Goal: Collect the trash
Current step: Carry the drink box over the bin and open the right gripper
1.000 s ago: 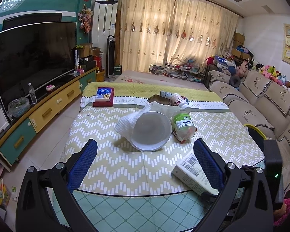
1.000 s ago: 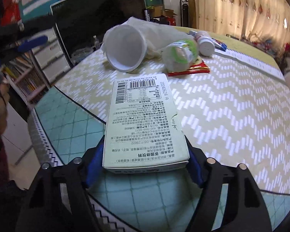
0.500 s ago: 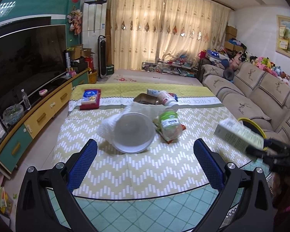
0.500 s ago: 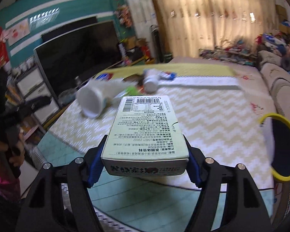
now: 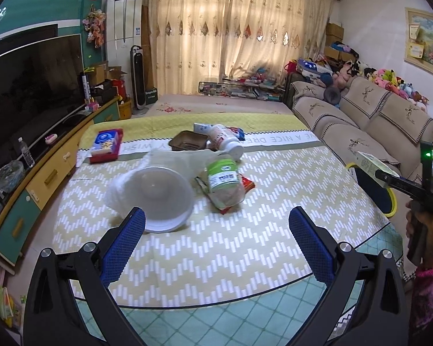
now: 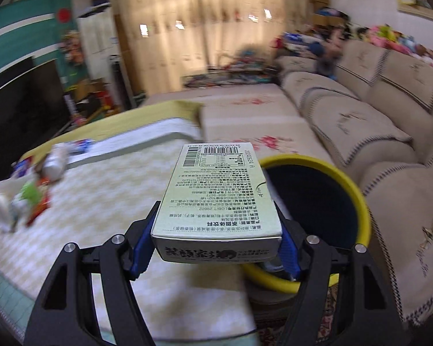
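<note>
Between the right tool's [image 6: 215, 255] blue textured pads sat a pale-green matt cardboard box [image 6: 216, 199]; beyond it, a yellow-rimmed smooth plastic bin [image 6: 358, 199]; left, the counter's [image 6: 106, 190] woven zigzag cloth.

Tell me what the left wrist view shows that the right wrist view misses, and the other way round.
Only left wrist: the open left gripper, the white cup on its side, the red box.

Only right wrist: the carton's barcode face and the yellow-rimmed bin's dark inside.

Both: the right gripper clamping the carton by the yellow-rimmed bin; the green-labelled bottle.
</note>
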Demonstrator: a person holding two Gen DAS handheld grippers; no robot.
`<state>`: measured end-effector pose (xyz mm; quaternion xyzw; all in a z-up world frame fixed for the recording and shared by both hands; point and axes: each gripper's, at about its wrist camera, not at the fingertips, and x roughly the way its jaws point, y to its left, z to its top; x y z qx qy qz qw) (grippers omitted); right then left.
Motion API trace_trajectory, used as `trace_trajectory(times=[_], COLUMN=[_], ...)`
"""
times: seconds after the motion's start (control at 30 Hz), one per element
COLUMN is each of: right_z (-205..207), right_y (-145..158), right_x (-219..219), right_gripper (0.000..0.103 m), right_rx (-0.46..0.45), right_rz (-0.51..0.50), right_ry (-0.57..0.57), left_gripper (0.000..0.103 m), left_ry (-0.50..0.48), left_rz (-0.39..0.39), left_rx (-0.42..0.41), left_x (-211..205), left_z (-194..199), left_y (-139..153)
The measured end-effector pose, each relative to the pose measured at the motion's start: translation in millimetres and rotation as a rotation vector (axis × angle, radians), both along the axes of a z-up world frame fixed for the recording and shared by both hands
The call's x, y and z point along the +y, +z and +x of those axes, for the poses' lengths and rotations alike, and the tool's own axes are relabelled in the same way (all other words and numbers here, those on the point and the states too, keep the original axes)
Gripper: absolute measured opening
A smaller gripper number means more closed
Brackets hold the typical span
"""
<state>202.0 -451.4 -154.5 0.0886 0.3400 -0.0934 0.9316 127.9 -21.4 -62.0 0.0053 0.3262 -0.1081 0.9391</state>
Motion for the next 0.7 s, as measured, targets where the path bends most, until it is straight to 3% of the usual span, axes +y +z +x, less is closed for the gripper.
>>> trace_trajectory(times=[0.37, 0.7], right_z=[24, -6], right_y=[-50, -21], right_x=[-68, -47], right_gripper=[0.072, 0.078], right_rx=[0.088, 0.005], right_rz=[0.042, 0.019], right_ry=[-0.157, -0.141], left_gripper=[0.098, 0.097], left_ry=[-0.045, -0.005], left_rz=[0.029, 0.073], left_rx=[0.031, 0.023], left_x=[-33, -28], left_z=[18, 23], left_y=[-8, -17])
